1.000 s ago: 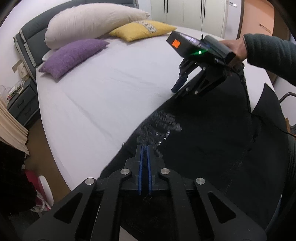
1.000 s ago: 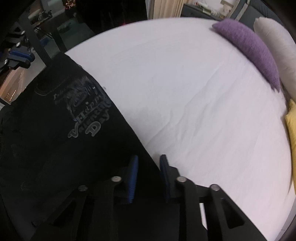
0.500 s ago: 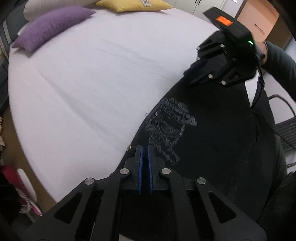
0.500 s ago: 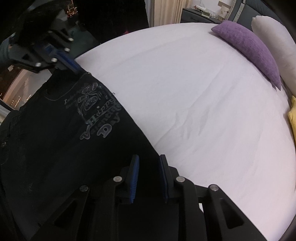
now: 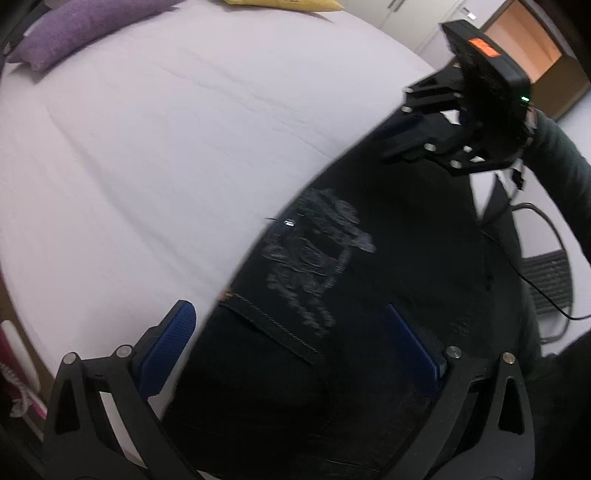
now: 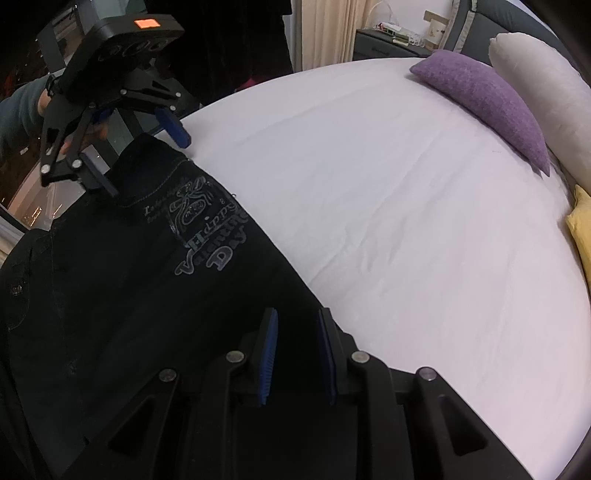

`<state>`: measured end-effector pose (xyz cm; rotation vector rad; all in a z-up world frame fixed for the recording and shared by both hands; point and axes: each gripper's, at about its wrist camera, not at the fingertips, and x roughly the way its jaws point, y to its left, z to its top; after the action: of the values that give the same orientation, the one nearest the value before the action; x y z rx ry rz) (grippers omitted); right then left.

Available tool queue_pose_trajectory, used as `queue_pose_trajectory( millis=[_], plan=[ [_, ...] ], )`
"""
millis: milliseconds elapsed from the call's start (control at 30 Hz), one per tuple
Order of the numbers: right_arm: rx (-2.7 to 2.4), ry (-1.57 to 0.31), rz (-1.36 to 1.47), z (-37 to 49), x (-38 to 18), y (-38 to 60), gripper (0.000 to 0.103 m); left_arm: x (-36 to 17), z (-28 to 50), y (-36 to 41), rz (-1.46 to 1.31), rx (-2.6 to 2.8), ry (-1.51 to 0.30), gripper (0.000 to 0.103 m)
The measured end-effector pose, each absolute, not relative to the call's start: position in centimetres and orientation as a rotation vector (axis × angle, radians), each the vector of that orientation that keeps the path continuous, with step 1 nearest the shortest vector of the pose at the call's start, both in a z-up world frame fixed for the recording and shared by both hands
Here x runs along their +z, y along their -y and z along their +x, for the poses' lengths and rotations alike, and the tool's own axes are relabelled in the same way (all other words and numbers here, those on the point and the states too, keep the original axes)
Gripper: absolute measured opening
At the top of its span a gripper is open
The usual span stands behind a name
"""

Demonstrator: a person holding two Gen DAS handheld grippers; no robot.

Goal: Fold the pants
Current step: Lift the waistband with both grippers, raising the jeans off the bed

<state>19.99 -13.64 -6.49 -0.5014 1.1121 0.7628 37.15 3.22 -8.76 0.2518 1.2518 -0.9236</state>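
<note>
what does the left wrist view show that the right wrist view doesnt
Only the left wrist view: the right claw from outside, over the far edge of the pants, the orange doorway, a cable off the bed.

Only the right wrist view: the left claw from outside, jaws opening, pads off the fabric, the white pillow, the curtain.

Both: the black pants and their silver print, the white sheet, the purple cushion and a yellow one.

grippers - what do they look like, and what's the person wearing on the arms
Both the left gripper and right gripper are black linkage frames with silver pivot bolts, blue ribbed pads and a black top block bearing an orange patch. Dark sleeve; thin black cable.
</note>
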Motion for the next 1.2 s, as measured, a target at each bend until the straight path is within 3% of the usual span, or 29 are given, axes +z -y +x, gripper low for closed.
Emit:
queue_pose_trajectory(
  millis=[67,100,133,167,200,233,600,667,700,733,1200],
  plan=[
    [0.763,-1.107,-0.497,19.8,-6.4,13.6,0.024,-8.4,37.4,-3.5,0.243,-0.910,-1.234,0.101],
    [0.761,-1.104,-0.495,19.7,-6.3,13.7,0.024,-8.3,37.7,-3.6,0.243,-0.907,-1.221,0.091],
    [0.761,-1.102,-0.495,19.7,-6.4,13.7,0.024,-8.4,37.8,-3.5,0.260,-0.899,-1.222,0.073],
    [0.760,-1.100,-0.494,19.7,-6.4,13.6,0.024,-8.7,37.9,-3.4,0.283,-0.895,-1.233,0.063],
    [0.758,-1.099,-0.492,19.6,-6.4,13.6,0.024,-9.3,38.0,-3.0,0.321,-0.898,-1.256,0.044],
    [0.755,-1.098,-0.488,19.7,-6.4,13.7,0.024,-9.7,38.3,-3.1,0.344,-0.903,-1.265,0.032],
    [0.745,-1.099,-0.487,19.4,-6.2,14.3,0.024,-11.5,41.7,-3.3,0.320,-0.886,-1.374,0.041],
    [0.739,-1.094,-0.486,19.4,-6.2,14.3,0.024,-11.7,41.1,-2.4,0.384,-0.875,-1.350,0.037],
    [0.739,-1.091,-0.486,19.4,-6.1,14.1,0.024,-11.8,40.2,-1.3,0.417,-0.882,-1.342,0.017],
    [0.741,-1.087,-0.488,19.3,-6.1,14.0,0.024,-11.6,40.2,-1.3,0.429,-0.881,-1.339,0.010],
    [0.775,-1.078,-0.588,19.2,-5.2,12.7,0.024,-4.0,31.0,-0.8,0.585,-0.852,-0.971,0.008]
  ],
)
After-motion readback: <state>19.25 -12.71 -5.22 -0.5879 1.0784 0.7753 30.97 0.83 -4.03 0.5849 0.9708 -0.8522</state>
